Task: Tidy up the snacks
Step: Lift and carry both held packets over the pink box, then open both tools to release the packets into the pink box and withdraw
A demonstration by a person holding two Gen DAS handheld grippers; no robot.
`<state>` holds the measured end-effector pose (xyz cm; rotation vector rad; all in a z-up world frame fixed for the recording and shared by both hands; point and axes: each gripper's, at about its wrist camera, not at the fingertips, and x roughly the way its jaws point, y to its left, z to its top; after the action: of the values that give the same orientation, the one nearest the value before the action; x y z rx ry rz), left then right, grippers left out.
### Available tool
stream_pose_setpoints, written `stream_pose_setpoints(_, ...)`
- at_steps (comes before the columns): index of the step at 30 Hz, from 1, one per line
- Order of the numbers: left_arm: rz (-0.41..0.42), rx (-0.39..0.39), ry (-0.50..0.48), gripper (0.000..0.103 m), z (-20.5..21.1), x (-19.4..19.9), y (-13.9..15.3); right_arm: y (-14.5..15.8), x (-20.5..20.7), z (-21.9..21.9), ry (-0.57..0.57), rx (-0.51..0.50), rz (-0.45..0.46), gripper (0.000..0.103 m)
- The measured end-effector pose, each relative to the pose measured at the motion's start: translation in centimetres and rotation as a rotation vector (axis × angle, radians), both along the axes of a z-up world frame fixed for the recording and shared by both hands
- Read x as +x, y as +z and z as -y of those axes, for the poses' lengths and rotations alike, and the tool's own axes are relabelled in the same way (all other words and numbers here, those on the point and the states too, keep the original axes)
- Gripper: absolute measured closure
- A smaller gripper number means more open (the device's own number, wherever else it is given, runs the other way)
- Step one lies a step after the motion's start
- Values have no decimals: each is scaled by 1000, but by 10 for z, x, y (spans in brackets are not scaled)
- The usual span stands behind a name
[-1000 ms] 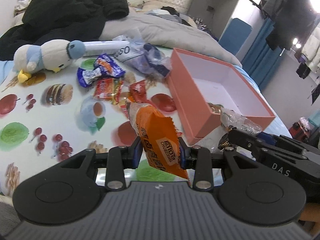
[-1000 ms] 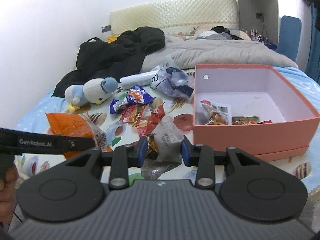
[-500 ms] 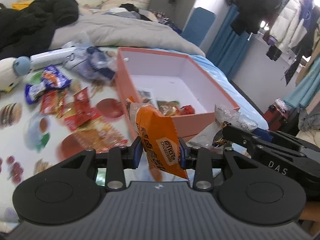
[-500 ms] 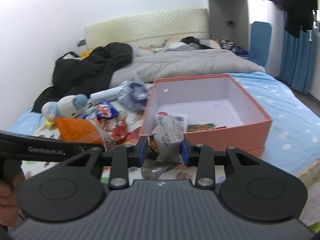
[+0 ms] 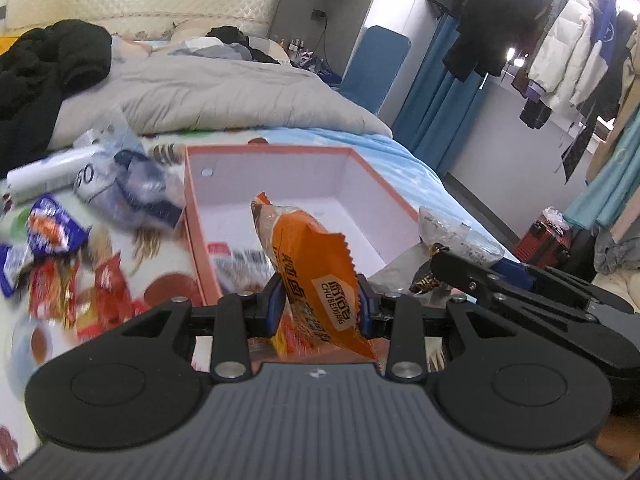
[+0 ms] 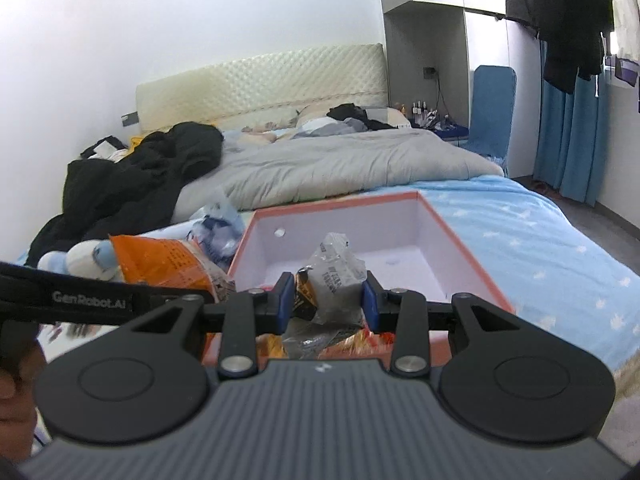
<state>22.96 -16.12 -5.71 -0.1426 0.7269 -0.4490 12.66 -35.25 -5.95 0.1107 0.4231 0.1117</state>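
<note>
holding a snack in each tool above the pink box

gripping an orange snack packet (image 5: 316,276), the left tool (image 5: 319,307) has its two blue pads pressed on the packet's sides, with the packet standing tilted between them and its serrated edge toward the right. the right tool (image 6: 325,300) is clamped the same way on a clear crinkled snack wrapper (image 6: 334,276) with dark and yellow contents. both tools hang near the front edge of the pink box (image 5: 196,216), an open cardboard box with a white inside that sits on the bed (image 6: 540,240).

in the left wrist view the box already holds a few packets in its near corner, blurred and partly hidden behind the orange packet. left of the box, loose snacks (image 5: 52,248) in red, blue and purple wrappers lie scattered on a printed cloth (image 5: 160,284) with food pictures. a crumpled clear bag (image 5: 132,188) lies just beside the box's far left corner.

in the right wrist view the left tool's arm crosses the lower left, with the orange packet beside the box's left wall. a plush toy (image 6: 84,262) lies behind it, near a black coat (image 6: 132,176) heaped on the grey duvet (image 6: 340,164). a person's hand (image 6: 16,384) shows at the left edge.
</note>
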Motion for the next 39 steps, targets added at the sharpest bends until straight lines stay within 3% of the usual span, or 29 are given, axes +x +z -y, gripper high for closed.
stream_pose_setpoints(5, -2, 14, 1, 62, 15, 38, 12, 10, 31, 13, -27, -10, 13, 64)
stream_pose_setpoints(8, -47, 6, 11, 62, 20, 63, 10, 11, 48, 20, -31, -16, -3, 64)
stream_pose_setpoints(13, -124, 35, 37, 62, 27, 96, -4, -7, 82, 26, -27, -52, -98, 64)
stream_pose_setpoints(19, -185, 70, 60, 62, 27, 115, -26, -51, 125, 28, 18, -40, -268, 64)
stream_pose_setpoints(24, -174, 89, 74, 62, 26, 114, -31, -53, 127, 23, 19, -33, -283, 64)
stream_pose_setpoints(28, -158, 76, 77, 55, 21, 111, -27, -51, 129, 25, 15, -29, -279, 65)
stream_pose_setpoints(30, -143, 71, 78, 54, 19, 107, -24, -47, 126, 27, 6, -26, -268, 43)
stream_pose_setpoints(31, -136, 64, 77, 54, 18, 104, -22, -46, 126, 28, 5, -21, -261, 40)
stream_pose_setpoints(39, -71, 24, 90, 54, 4, 68, -13, -37, 92, 31, 2, 44, -193, 39)
